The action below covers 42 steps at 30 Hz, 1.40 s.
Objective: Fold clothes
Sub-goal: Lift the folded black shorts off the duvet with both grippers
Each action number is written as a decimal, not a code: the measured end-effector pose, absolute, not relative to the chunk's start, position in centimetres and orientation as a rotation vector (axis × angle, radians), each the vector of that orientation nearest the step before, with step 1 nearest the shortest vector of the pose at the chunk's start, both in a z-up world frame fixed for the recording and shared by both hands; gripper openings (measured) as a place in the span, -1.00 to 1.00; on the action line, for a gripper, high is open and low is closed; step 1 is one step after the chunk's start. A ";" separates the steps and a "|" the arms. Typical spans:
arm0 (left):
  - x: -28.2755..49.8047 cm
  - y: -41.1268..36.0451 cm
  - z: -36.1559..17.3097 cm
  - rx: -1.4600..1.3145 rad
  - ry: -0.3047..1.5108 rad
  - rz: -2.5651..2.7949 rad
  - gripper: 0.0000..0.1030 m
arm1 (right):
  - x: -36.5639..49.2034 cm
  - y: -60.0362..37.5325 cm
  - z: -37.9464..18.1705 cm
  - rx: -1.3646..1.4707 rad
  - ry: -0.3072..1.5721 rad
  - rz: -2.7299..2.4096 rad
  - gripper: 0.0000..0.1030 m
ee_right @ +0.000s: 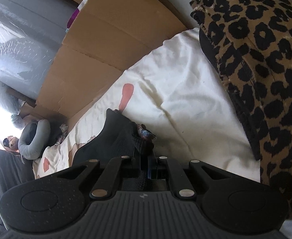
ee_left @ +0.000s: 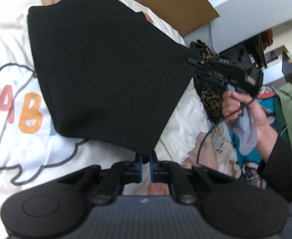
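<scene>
The soft black cloth garment (ee_left: pixel 106 69) hangs spread out like a flat sheet just above the white bed cover with coloured letters (ee_left: pixel 16 109). Its far side already rests on the bed cover. 2 of its corners are held up.

The left gripper (ee_left: pixel 145 159) pinches the near bottom corner, with its blue pads pressed tight on the cloth. The right gripper (ee_left: pixel 193 60) pinches the corner at the right side of the left camera's view, and a hand (ee_left: pixel 243 107) holds its handle. In the right camera's view the right gripper (ee_right: pixel 149 159) has black cloth bunched right at its tips.

Near the right gripper lies a leopard-spotted brown and black fabric piece (ee_right: pixel 265 69). A brown cardboard box (ee_right: pixel 110 45) stands beside the bed.

This looks like the step of laying one half over the other. To do it well, I think both corners should go across together, at the same height, so the edge stays straight. Keep the cloth a little stretched between the 2 grippers so no wrinkles form. Keep it away from the spotted fabric. Set the corners down on the matching corners, then let go.
</scene>
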<state>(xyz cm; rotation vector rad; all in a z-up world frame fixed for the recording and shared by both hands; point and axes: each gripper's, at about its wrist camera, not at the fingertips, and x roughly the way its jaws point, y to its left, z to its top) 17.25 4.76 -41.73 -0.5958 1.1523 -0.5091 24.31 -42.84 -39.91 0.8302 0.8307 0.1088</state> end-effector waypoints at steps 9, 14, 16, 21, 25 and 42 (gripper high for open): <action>17.4 2.7 -42.1 -0.612 1.148 -0.556 -0.88 | 25.9 -43.1 -39.6 0.814 0.802 0.100 -0.91; 17.6 1.7 -42.5 -0.619 1.154 -0.577 -0.90 | 27.0 -43.3 -39.5 0.805 0.794 0.102 -0.91; 17.4 1.4 -42.8 -0.621 1.161 -0.576 -0.90 | 27.4 -43.4 -39.7 0.801 0.798 0.104 -0.91; 17.0 2.0 -42.6 -0.594 1.201 -0.570 -0.90 | 27.6 -43.7 -41.1 0.808 0.867 0.088 -0.76; 17.2 3.9 -40.9 -0.538 1.191 -0.531 -0.44 | 26.1 -43.8 -41.4 0.814 0.886 0.087 -0.12; 25.2 8.4 -36.1 -0.415 1.016 -0.411 0.11 | 20.5 -42.2 -41.1 0.848 0.947 0.119 -0.10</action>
